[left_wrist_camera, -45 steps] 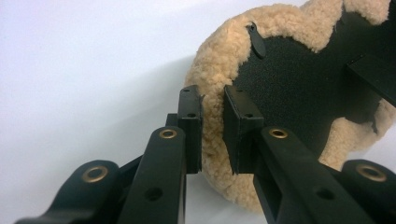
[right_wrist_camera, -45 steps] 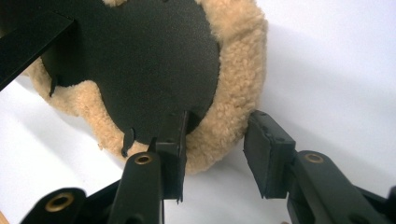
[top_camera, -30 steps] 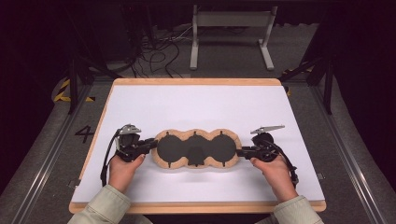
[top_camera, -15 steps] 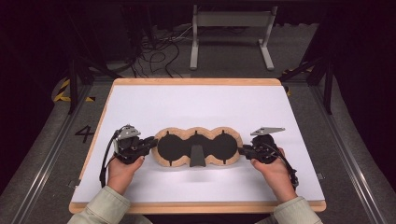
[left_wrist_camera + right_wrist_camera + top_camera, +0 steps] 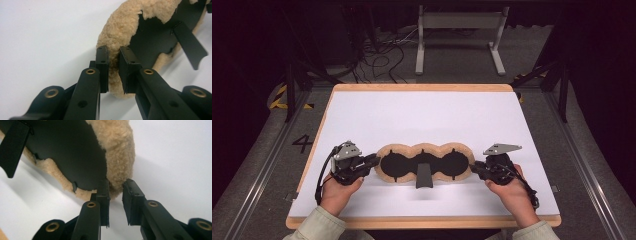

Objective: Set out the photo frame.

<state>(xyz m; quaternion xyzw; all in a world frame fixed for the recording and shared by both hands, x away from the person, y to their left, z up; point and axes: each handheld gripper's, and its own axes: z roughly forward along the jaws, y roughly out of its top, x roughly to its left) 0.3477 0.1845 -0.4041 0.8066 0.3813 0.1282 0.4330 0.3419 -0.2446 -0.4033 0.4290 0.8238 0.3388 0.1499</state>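
A three-lobed pad (image 5: 427,149) of tan fleece with a black underside hangs stretched between my two grippers, just above the white board (image 5: 422,115). A black strap (image 5: 424,176) dangles from its middle and casts a shadow below. My left gripper (image 5: 374,161) is shut on the pad's left end; in the left gripper view the fleece rim (image 5: 117,32) is pinched between the jaws of the gripper (image 5: 113,58), with the strap (image 5: 190,47) beyond. My right gripper (image 5: 474,169) is shut on the right end; its tips (image 5: 115,188) nip the fleece edge (image 5: 117,142).
The white board has a wooden border (image 5: 422,87) and lies on a dark carpeted floor. Behind it stand a grey metal frame (image 5: 457,30) and a tangle of cables (image 5: 382,60). Yellow-black tape (image 5: 279,97) and a painted 4 (image 5: 302,143) mark the floor at left.
The pad has risen off the board and tipped so its black strap now hangs down from the middle. Both grippers have kept their hold and shifted slightly toward the near edge.
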